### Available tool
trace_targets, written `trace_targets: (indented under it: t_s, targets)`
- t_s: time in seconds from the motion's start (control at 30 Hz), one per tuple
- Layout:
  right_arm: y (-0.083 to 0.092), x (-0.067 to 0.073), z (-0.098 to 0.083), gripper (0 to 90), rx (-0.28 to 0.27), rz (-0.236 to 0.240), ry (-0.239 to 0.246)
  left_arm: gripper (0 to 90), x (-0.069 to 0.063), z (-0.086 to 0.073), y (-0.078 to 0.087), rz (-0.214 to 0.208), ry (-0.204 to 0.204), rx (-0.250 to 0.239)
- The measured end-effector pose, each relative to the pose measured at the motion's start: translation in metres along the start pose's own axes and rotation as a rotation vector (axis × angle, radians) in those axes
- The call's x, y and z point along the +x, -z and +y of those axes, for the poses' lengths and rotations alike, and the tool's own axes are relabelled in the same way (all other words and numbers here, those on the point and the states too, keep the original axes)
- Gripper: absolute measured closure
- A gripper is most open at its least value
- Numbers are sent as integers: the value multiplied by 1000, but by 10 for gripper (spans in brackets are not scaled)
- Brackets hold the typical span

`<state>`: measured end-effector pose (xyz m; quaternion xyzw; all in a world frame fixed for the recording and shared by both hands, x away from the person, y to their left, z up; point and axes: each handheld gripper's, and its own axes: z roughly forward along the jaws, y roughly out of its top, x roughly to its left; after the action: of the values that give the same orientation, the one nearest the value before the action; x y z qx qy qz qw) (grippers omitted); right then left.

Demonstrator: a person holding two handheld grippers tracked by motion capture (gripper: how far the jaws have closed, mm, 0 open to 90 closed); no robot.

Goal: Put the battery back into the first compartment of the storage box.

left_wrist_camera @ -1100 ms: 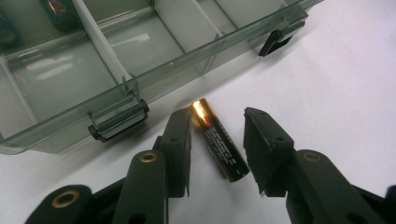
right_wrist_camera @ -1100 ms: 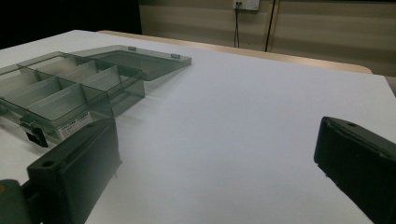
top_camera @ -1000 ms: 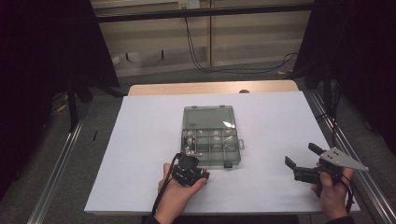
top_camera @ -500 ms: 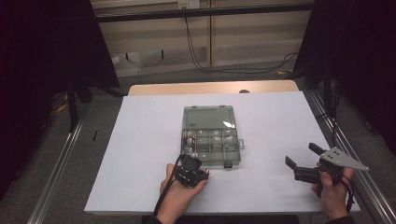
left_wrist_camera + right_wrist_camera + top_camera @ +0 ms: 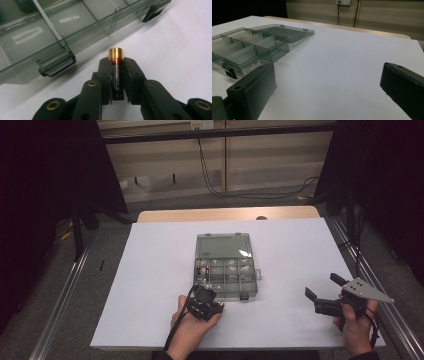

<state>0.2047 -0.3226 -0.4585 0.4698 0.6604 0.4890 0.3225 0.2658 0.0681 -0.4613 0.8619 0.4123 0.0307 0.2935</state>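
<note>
The battery (image 5: 116, 72) was pinched in our left tongs (image 5: 116, 62), which had just been closing, the right tongs (image 5: 324, 82) spread idle; next we judged it needed lifting into the organizer box (image 5: 227, 270).

Both hands low at the near edge, left jaws clamped, right jaws wide apart.

Left gripper (image 5: 209, 301) sits in the left hand (image 5: 192, 327), forearm coming in from the bottom; its jaws have just been closing and now press both sides of a battery (image 5: 116, 72) standing lengthwise between them, gold tip past the jaw ends. Right gripper (image 5: 325, 292) is held in the right hand (image 5: 356, 327), pointing left and roughly level, grey plate on top, jaws spread with nothing between them.
</note>
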Motion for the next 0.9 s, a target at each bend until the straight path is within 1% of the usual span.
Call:
trace_targets:
  t_s: [0.07, 0.17, 0.27, 0.33, 0.37, 0.53, 0.6, 0.63, 0.7, 0.8, 0.9]
  targets:
    - [0, 0, 0, 0, 4, 1, -7, 769, 3, 0, 0, -13, 2, -3]
    - [-1, 0, 0, 0, 3, 0, 5, 772, 4, -1, 0, -22, 12, -12]
    - [-1, 0, 0, 0, 3, 0, 6, 772, 4, -1, 0, -22, 7, -13]
    - [0, 0, 0, 0, 5, 1, -5, 773, 4, 0, 1, -27, 11, -13]
    - [0, 0, 0, 0, 1, 1, 1, 773, 4, 0, 1, -28, 8, -12]
    - [0, -1, 0, 0, -1, 0, -3, 773, 3, 0, 2, -40, 4, -14]
    - [0, -1, 0, 0, -1, 1, -2, 773, 3, 1, 4, -39, 3, -18]
    - [1, -1, 0, 0, -1, 1, -3, 773, 3, 1, 5, -46, 8, -22]
    - [0, -1, 0, 0, -2, 0, -5, 773, 5, 2, 8, -39, 4, -29]
    - [0, -1, 0, 0, -2, 0, -3, 773, 7, 3, 14, -43, 15, -44]
    - [0, 0, 0, 0, 0, 0, -2, 773, 9, 5, 20, -44, 15, -55]
